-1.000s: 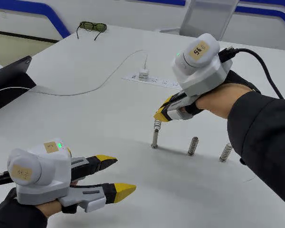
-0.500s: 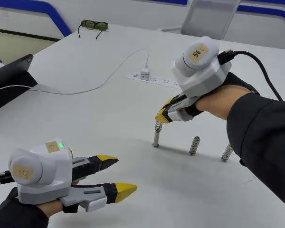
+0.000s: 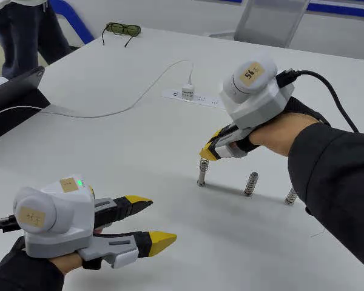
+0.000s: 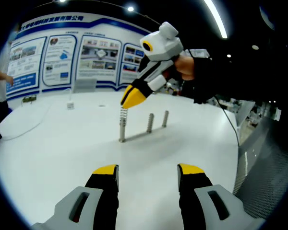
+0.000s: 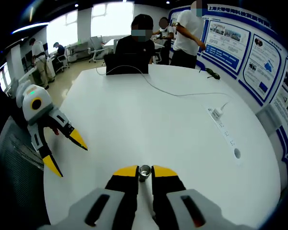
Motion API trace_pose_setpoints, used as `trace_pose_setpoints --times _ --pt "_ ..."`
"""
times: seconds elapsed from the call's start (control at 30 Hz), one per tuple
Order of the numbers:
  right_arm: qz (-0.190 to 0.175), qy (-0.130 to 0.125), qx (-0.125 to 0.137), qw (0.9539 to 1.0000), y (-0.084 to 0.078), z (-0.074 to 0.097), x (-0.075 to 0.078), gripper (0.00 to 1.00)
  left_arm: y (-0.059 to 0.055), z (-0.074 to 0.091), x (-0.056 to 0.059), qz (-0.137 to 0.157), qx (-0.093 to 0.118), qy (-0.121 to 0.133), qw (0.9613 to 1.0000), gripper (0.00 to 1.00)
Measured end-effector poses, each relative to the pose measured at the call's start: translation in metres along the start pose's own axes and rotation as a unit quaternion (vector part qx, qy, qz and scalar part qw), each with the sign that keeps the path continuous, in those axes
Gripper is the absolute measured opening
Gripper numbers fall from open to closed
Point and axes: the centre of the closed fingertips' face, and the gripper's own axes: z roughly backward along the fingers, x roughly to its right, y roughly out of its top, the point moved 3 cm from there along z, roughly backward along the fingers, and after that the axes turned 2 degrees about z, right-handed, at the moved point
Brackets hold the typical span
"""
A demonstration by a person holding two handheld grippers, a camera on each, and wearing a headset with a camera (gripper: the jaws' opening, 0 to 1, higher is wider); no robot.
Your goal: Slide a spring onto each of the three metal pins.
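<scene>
On the white table [image 3: 109, 151] | right gripper [image 3: 205, 154] clenched on spring [image 3: 203, 165] atop leftmost pin [image 3: 201, 179] | left gripper [image 3: 160, 220] released, well apart | two sprung pins [image 3: 250, 183] beside | power strip [image 3: 191, 97], glasses [image 3: 121, 29] beyond.

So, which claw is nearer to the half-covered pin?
Right. The right claw sits just above that pin, shut on its spring; the left claw hangs open, far from it.

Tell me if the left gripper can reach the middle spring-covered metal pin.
Probably yes: bare white table lies between the open left gripper and the middle pin; the right gripper works the neighbouring pin.
</scene>
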Motion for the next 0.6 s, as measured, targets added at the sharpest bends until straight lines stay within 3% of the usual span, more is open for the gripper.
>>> trace_pose_setpoints --times 0.6 --pt "-0.014 0.005 -0.009 0.9998 -0.013 -0.014 -0.002 0.12 -0.001 -0.001 0.001 0.0 -0.004 -0.001 1.0 0.5"
